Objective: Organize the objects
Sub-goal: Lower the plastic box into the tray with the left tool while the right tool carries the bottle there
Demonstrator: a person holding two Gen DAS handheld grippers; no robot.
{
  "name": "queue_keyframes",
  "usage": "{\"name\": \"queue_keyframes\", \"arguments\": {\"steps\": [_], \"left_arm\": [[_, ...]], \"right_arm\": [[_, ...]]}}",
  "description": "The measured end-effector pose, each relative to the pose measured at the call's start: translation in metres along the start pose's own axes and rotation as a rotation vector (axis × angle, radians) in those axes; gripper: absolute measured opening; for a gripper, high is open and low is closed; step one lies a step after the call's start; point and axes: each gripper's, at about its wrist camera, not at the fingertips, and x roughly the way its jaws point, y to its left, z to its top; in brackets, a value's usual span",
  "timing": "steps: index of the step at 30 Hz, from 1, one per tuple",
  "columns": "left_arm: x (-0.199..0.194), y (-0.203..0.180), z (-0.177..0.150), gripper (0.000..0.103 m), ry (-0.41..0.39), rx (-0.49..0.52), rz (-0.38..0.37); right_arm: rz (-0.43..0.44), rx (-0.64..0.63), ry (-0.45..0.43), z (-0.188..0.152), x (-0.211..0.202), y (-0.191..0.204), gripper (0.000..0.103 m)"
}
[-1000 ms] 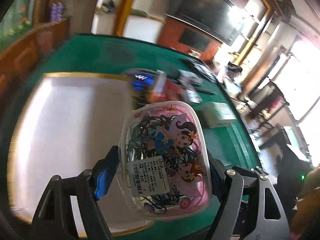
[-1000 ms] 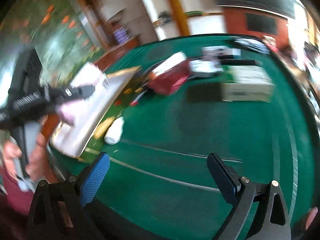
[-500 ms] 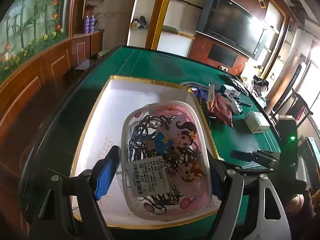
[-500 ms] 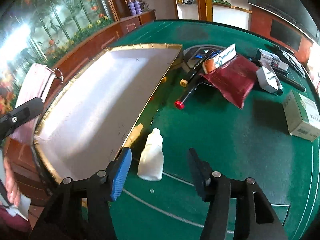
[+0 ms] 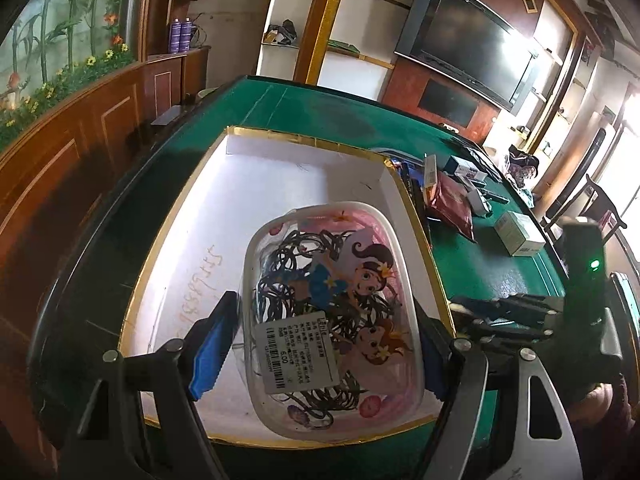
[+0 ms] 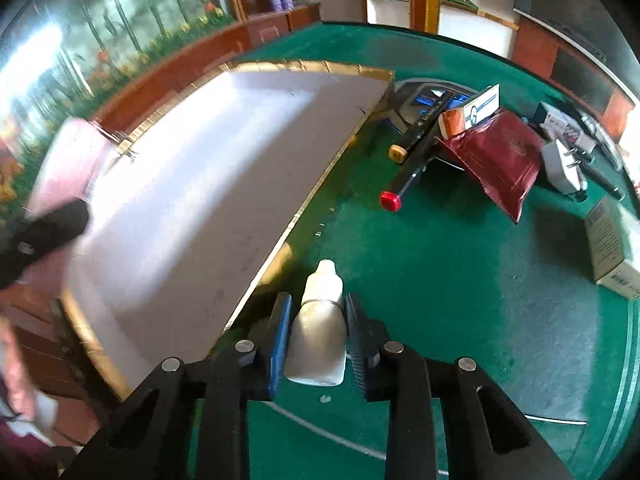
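My left gripper (image 5: 320, 340) is shut on a clear pink cartoon box of black hair ties (image 5: 332, 312), held over the near right part of the white gold-rimmed tray (image 5: 240, 184). My right gripper (image 6: 316, 340) is shut on a small white dropper bottle (image 6: 320, 328) that lies on the green table just right of the tray (image 6: 200, 184). The pink box and the left gripper show blurred at the left edge of the right wrist view (image 6: 68, 160).
On the green felt to the tray's right lie a red-capped black marker (image 6: 408, 180), a dark red pouch (image 6: 500, 156), a white plug (image 6: 564, 168), a green-white carton (image 6: 616, 248) and a blue-lit device (image 6: 424, 100). A wooden ledge borders the table's left.
My left gripper carried the hair-tie box over the tray and lowered it toward the near right corner. My right gripper moved in and closed on the white dropper bottle.
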Motion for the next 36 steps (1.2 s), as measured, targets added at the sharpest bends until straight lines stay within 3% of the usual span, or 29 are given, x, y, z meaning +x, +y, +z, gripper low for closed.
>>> {"name": "queue_keyframes", "arguments": {"steps": [6, 8, 16, 19, 22, 25, 29, 33, 36], "left_arm": [[-0.001, -0.006, -0.001, 0.078, 0.01, 0.009, 0.005], [-0.003, -0.008, -0.002, 0.078, 0.013, 0.009, 0.006], [-0.022, -0.017, 0.009, 0.078, -0.015, 0.023, -0.009], [-0.041, -0.026, 0.027, 0.078, -0.039, 0.053, -0.042], [-0.07, -0.031, 0.065, 0.078, -0.062, 0.072, -0.107], [-0.091, -0.035, 0.111, 0.078, -0.07, 0.079, -0.117], [-0.085, -0.043, 0.189, 0.078, -0.041, 0.118, -0.032], [-0.037, -0.038, 0.227, 0.078, -0.022, 0.144, 0.093], [0.022, -0.016, 0.215, 0.078, 0.036, 0.066, 0.092]], "right_arm": [[-0.124, -0.137, 0.049, -0.004, 0.014, 0.017, 0.029], [-0.127, -0.158, 0.024, -0.005, 0.013, 0.019, 0.029], [-0.019, -0.021, -0.011, -0.013, -0.008, -0.011, 0.026], [0.094, 0.059, -0.066, -0.001, -0.04, -0.027, 0.026], [0.197, 0.093, -0.136, 0.027, -0.081, -0.037, 0.026], [0.305, 0.119, -0.192, 0.077, -0.122, -0.041, 0.026], [0.436, 0.197, -0.211, 0.15, -0.145, -0.043, 0.027], [0.416, 0.248, -0.171, 0.199, -0.106, -0.03, 0.027], [0.387, 0.315, -0.083, 0.199, -0.042, -0.028, 0.027]]}}
